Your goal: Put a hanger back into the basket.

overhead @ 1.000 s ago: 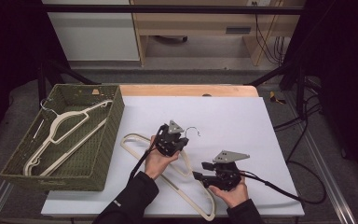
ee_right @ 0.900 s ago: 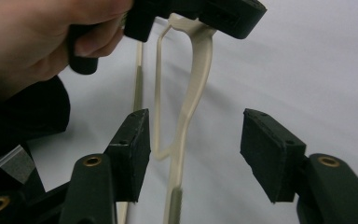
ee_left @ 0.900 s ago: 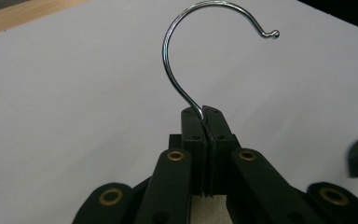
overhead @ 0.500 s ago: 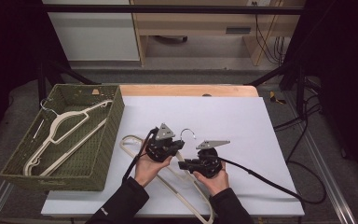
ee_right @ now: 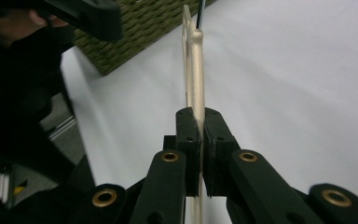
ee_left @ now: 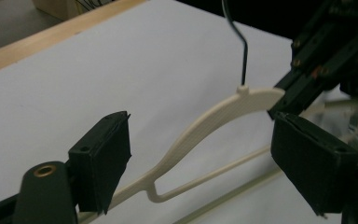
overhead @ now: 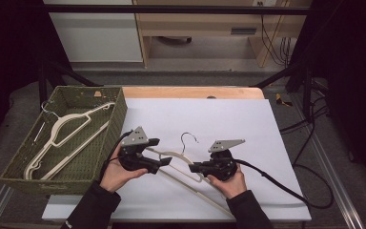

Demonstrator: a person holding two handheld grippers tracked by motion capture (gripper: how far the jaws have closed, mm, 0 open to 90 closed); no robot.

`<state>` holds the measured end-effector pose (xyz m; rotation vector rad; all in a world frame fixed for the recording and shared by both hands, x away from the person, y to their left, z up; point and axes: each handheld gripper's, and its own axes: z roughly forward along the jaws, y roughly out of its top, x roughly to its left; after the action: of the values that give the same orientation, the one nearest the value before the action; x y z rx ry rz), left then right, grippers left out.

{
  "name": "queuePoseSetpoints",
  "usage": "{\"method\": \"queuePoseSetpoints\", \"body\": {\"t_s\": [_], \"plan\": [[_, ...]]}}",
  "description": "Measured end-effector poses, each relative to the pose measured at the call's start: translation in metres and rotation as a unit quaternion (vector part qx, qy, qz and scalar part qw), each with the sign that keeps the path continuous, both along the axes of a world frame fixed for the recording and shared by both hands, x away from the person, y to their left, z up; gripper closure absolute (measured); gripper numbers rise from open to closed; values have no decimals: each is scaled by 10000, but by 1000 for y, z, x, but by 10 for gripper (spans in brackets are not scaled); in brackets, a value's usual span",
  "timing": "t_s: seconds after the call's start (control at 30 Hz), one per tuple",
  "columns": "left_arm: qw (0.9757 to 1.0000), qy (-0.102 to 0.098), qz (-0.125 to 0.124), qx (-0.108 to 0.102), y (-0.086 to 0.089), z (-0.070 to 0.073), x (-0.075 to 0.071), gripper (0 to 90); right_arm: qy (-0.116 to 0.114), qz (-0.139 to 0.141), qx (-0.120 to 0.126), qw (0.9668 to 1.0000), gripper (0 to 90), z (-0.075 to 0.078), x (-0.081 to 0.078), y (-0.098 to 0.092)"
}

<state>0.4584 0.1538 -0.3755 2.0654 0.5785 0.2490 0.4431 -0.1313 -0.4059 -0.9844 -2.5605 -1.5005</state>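
A cream plastic hanger (overhead: 176, 156) with a metal hook (overhead: 188, 138) is raised off the white table sheet (overhead: 219, 119) at its hook end. My right gripper (overhead: 194, 167) is shut on the hanger's shoulder (ee_right: 196, 70), and its pads have just closed onto the thin edge. My left gripper (overhead: 158, 153) is open, its jaws having just been opening. In the left gripper view the hanger's arm (ee_left: 191, 135) runs between them untouched by either pad. The right gripper (ee_left: 317, 51) appears there at the upper right, close to the hook.
A green woven basket (overhead: 118, 119) stands at the table's left with cream hangers (overhead: 62, 131) inside. A wooden edge (overhead: 190, 92) runs along the back. The right gripper's cable (overhead: 276, 186) trails off to the right.
The right gripper moved left to the hanger and shut on it. The left gripper let go, opened and drew back to the left. The hanger's hook end now stands higher.
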Motion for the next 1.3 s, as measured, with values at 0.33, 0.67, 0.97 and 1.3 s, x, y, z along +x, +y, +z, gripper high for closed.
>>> {"method": "queuePoseSetpoints", "body": {"t_s": [0.33,0.67,0.97,1.3], "plan": [[9966,14,-640,514,-8,-10,-9,409,-152,665,-79,9976,874,8,-15,2],[9906,166,-1039,873,-12,-16,-18,652,-166,954,-145,9952,873,0,-22,6],[9898,139,-1093,904,-10,-9,-33,773,-543,776,-151,9954,784,4,-24,4],[9942,267,-800,662,-19,-8,-46,862,-998,143,-145,9948,551,11,-24,-10]]}}
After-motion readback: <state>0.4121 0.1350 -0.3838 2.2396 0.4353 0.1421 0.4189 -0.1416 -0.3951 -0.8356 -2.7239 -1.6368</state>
